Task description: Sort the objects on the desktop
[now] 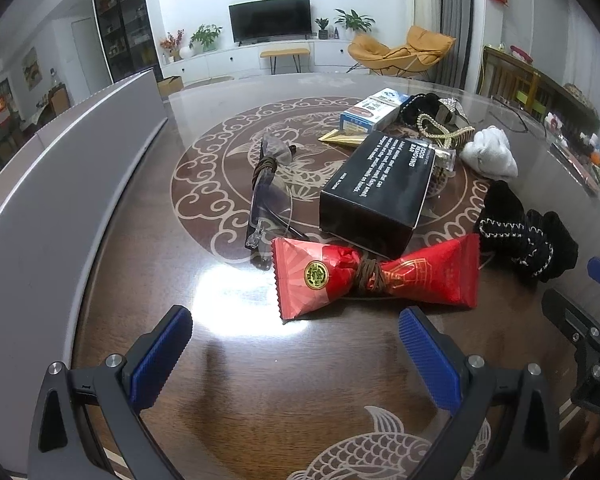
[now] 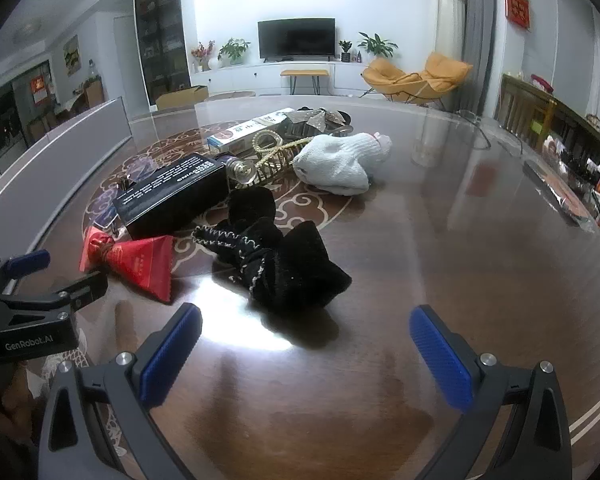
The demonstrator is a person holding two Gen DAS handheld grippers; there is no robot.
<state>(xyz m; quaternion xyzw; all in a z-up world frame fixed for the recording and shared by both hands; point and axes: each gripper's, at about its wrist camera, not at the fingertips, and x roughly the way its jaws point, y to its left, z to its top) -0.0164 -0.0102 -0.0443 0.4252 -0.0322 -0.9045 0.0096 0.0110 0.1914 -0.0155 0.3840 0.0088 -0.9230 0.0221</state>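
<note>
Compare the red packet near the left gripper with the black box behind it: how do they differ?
The red packet is soft foil, cinched at its middle with brown cord into a bow shape; the black box is rigid and rectangular. The packet bears a gold round seal; the box carries white printed text. The packet lies nearest the left gripper; the box sits behind it. Both rest on the table, ungripped.

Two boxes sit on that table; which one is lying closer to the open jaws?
The black box with white lettering. The blue-and-white box lies farther back, among the jewellery.
</note>
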